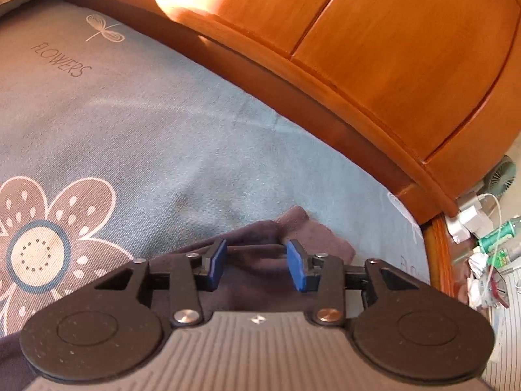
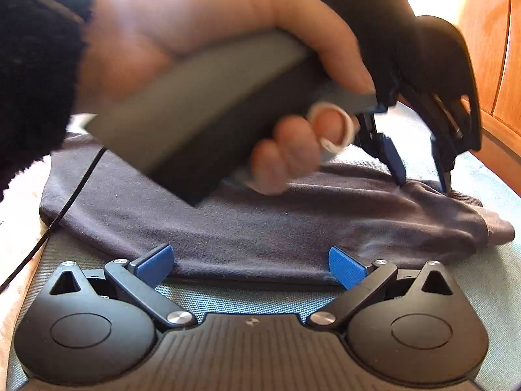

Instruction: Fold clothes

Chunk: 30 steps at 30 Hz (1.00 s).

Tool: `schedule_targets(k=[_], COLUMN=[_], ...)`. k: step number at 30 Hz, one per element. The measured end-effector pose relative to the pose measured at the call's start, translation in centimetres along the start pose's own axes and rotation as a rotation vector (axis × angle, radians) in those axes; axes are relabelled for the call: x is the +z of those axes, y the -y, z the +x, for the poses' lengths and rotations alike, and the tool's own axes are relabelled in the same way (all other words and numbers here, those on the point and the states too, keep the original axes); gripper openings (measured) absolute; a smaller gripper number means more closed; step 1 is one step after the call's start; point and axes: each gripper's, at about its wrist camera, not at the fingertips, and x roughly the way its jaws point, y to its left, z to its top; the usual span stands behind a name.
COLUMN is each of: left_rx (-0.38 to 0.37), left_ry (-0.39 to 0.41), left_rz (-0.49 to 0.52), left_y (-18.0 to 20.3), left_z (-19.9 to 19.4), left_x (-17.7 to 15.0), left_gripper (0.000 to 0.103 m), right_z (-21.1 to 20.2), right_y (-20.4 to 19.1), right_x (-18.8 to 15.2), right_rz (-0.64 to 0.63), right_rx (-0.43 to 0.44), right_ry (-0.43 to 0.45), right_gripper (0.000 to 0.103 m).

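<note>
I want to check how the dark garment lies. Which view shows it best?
The right wrist view: the dark garment stretches across the bedsheet, cuff included. The left wrist view shows only a bunched end beyond the left gripper.

Both cameras sit low over the bed (image 1: 162, 123): left faces the headboard (image 1: 374, 49); right faces the left hand-held gripper (image 2: 423, 179), sharing the garment (image 2: 260, 221).

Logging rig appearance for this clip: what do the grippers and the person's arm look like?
Both grippers, left and right, have black linkages, blue finger pads, round black housings and a ribbed grey body. The hand wears a fuzzy black sleeve; a black cable trails below.
</note>
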Motion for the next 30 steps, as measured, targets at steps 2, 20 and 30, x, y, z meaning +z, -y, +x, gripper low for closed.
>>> schedule_targets(k=[2,20,30], left_rx=[-0.046,-0.076,0.022], left_ry=[-0.03,-0.054,-0.065], left_rz=[0.016,0.087,-0.058], left_y=[0.4,1.1,-3.2], left_z=[-0.1,-3.0,-3.7], left_x=[-0.2,-1.3,-2.7], left_gripper=[0.051,0.068,0.068], right_z=[0.0,0.4,0.8], right_y=[-0.1,-0.5,0.3], right_x=[0.0,0.4,0.0], right_rz=[-0.001,-0.008,-0.012], right_rx=[0.002,0.016,0.002], right_ry=[-0.001,0.0,-0.004], right_gripper=[0.103,0.103,0.103])
